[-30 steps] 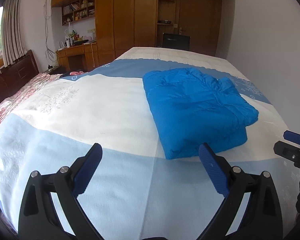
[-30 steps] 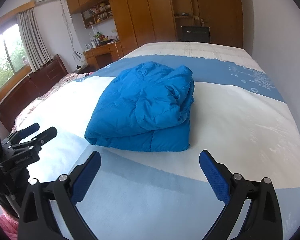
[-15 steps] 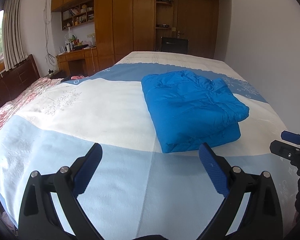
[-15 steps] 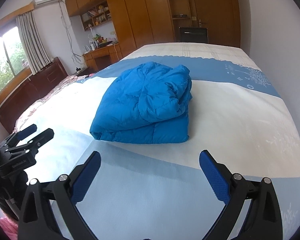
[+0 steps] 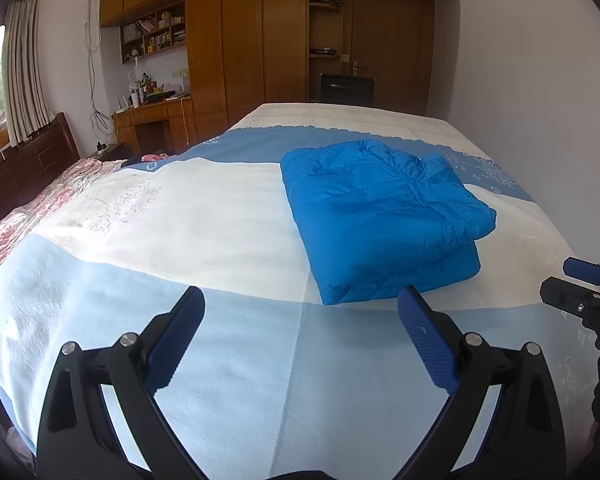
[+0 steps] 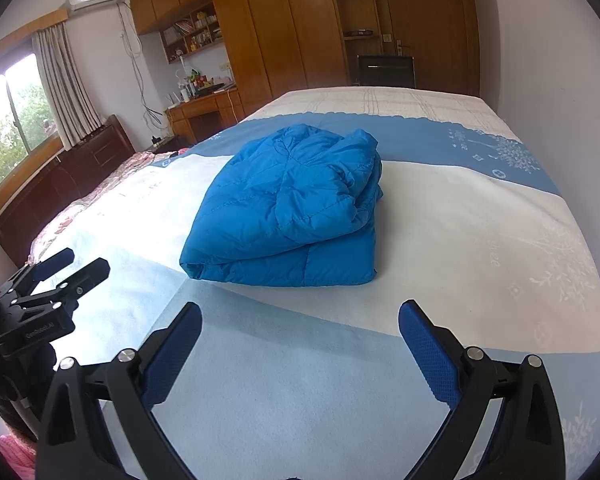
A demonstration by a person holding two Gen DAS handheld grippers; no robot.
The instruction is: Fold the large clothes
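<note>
I see the bright blue quilted puffer jacket [image 5: 384,216], folded into a thick rectangular bundle, lying on the white band of the blue-and-white patterned bedspread [image 5: 204,216]. From my left gripper [image 5: 300,312] it sits at about one o'clock; from my right gripper [image 6: 300,320] at twelve. Both grippers have their blue-padded jaws spread wide, holding nothing, clear of the jacket, above the pale blue band.

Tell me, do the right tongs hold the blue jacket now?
No, the right tongs stand open above the bed cover, and the folded blue jacket lies apart, beyond them.
</note>
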